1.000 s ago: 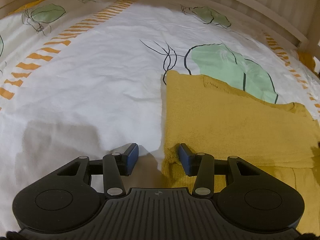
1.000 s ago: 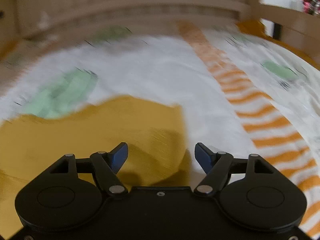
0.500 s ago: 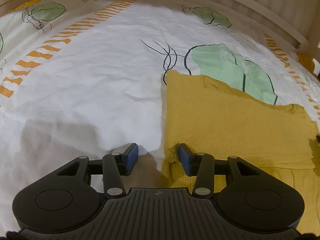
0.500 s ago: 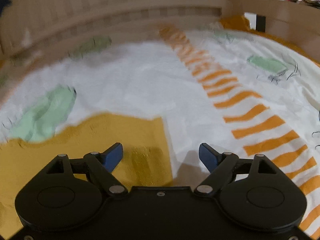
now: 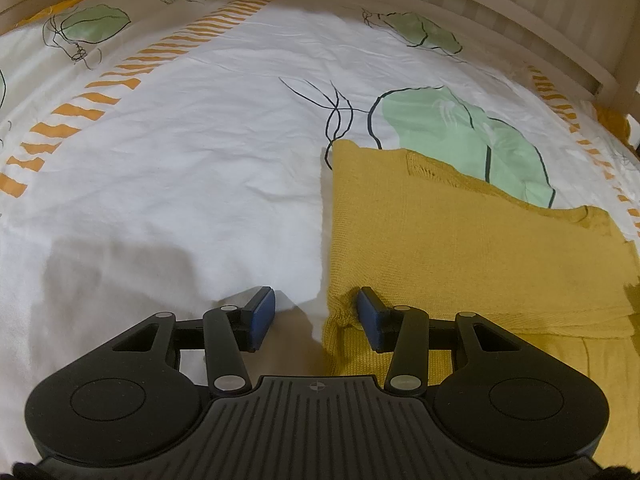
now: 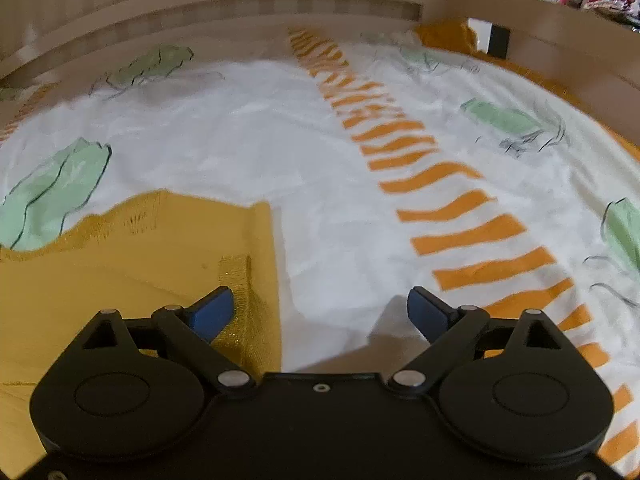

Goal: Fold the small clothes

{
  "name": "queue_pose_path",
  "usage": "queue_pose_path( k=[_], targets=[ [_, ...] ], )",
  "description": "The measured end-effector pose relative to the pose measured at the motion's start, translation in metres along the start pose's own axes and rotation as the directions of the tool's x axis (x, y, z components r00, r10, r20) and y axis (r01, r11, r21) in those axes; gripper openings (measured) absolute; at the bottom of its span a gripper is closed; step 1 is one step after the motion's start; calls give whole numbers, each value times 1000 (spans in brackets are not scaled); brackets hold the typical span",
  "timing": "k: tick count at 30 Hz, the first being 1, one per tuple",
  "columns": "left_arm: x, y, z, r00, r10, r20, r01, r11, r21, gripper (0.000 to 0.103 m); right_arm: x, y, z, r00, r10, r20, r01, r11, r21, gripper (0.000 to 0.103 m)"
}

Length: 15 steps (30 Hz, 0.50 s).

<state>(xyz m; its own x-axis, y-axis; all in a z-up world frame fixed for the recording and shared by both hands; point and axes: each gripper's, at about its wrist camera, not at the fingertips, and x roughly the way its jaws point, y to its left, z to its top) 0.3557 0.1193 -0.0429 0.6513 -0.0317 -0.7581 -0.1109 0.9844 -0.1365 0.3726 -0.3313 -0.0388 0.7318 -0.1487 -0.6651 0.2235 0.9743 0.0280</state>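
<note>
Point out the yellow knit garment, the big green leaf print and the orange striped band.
yellow knit garment (image 5: 460,248), left wrist view, flat middle.
big green leaf print (image 5: 452,136), left wrist view, leaf centre.
orange striped band (image 6: 464,236), right wrist view, one stripe.

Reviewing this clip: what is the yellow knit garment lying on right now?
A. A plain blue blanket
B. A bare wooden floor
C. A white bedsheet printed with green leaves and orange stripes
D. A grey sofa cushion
C: the yellow knit garment lies flat on a white bedsheet printed with green leaves and orange stripes.
</note>
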Motion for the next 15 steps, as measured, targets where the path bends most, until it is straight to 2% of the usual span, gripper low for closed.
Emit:
queue_pose_path(
  k=[5,15],
  targets=[
    [-2,-1,-1,1000,5,4,-5,1000,3,47,-19,1,7,998,40,37,-42,999,30,95],
    [-6,2,-1,1000,8,-6,-8,1000,13,51,-41,19,8,988,148,29,-149,989,11,95]
  ],
)
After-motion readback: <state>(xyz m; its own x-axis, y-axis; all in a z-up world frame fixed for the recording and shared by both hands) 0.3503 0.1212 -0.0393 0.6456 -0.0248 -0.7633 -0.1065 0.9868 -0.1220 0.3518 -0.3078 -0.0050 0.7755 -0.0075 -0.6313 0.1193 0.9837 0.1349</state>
